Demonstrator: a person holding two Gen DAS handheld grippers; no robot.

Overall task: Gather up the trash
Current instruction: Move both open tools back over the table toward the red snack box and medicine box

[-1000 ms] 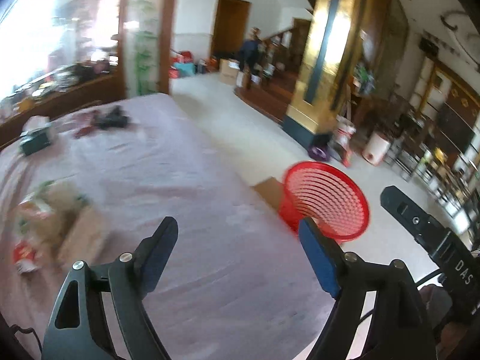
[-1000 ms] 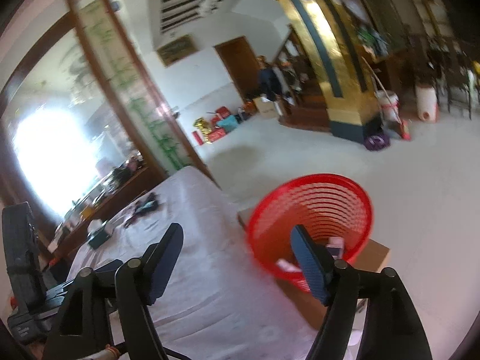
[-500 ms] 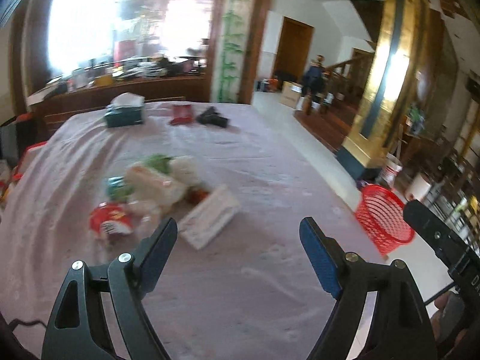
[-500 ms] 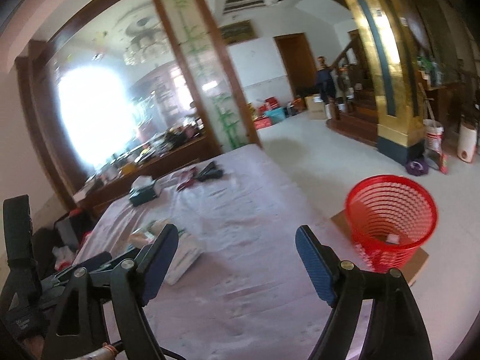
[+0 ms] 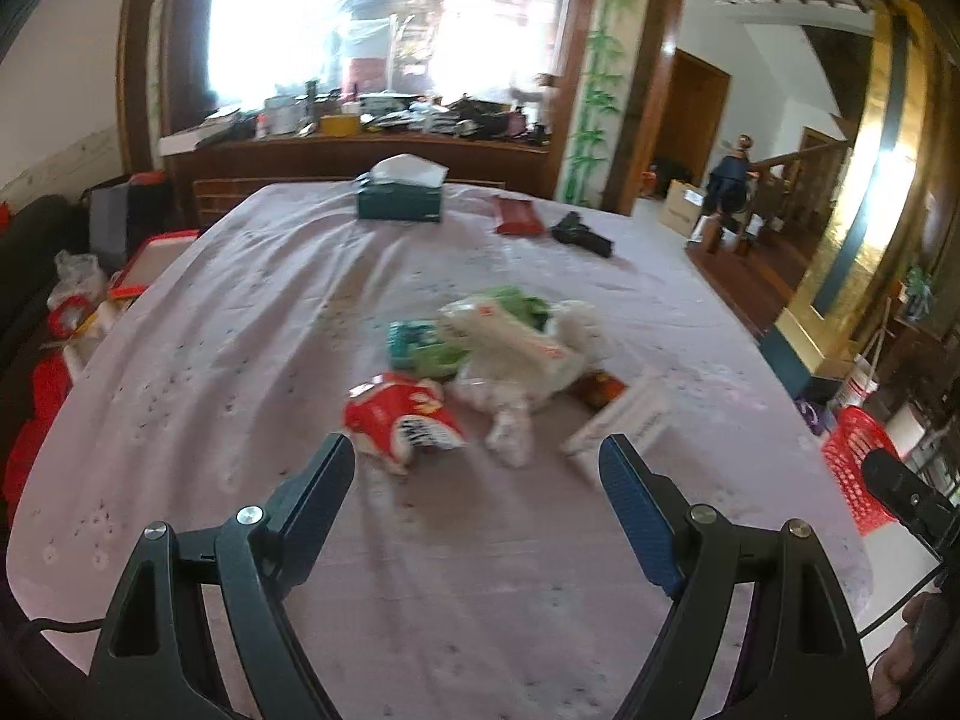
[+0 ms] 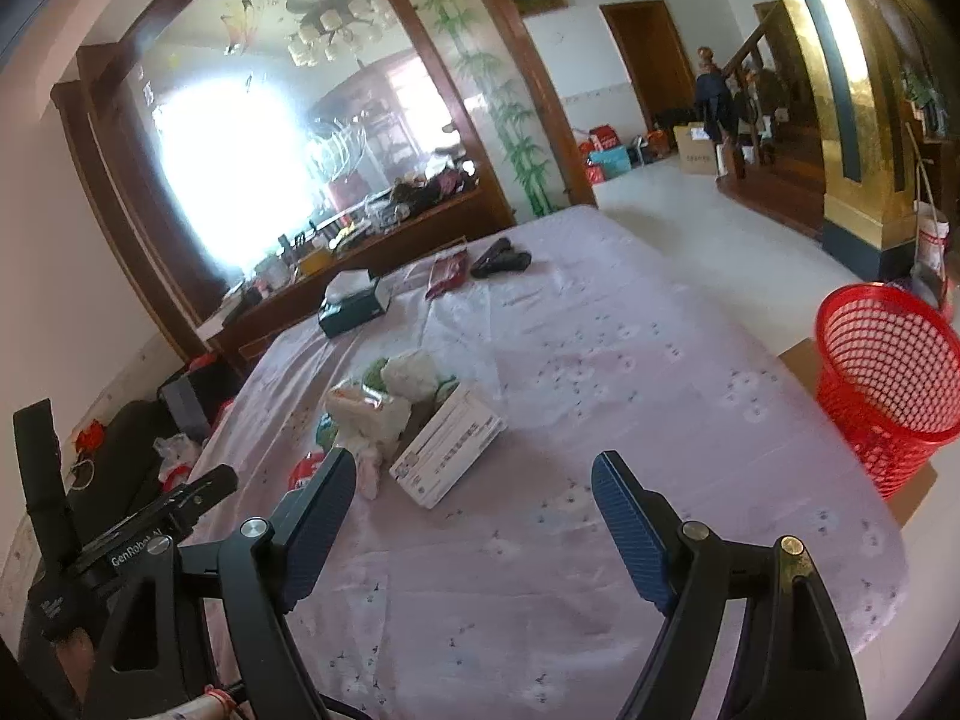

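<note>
A heap of trash lies mid-table: a red snack packet (image 5: 399, 417), a crumpled white plastic bag (image 5: 522, 360), green wrappers (image 5: 420, 348) and a flat white box (image 5: 624, 420). The box also shows in the right wrist view (image 6: 447, 447), beside the white bag (image 6: 372, 414). My left gripper (image 5: 474, 480) is open and empty, just short of the red packet. My right gripper (image 6: 468, 492) is open and empty, near the white box. The red mesh basket (image 6: 888, 378) stands on the floor off the table's right edge; it also shows in the left wrist view (image 5: 852, 480).
The table has a pale lilac cloth (image 5: 240, 324). At its far end lie a green tissue box (image 5: 399, 198), a dark red packet (image 5: 516, 215) and a black object (image 5: 582, 234). A cluttered wooden sideboard (image 5: 360, 144) stands behind. Bags sit on the floor at the left (image 5: 78, 300).
Both grippers have swung left, away from the red basket and toward the trash heap, which is now nearer and centred. Both stay open and empty.
</note>
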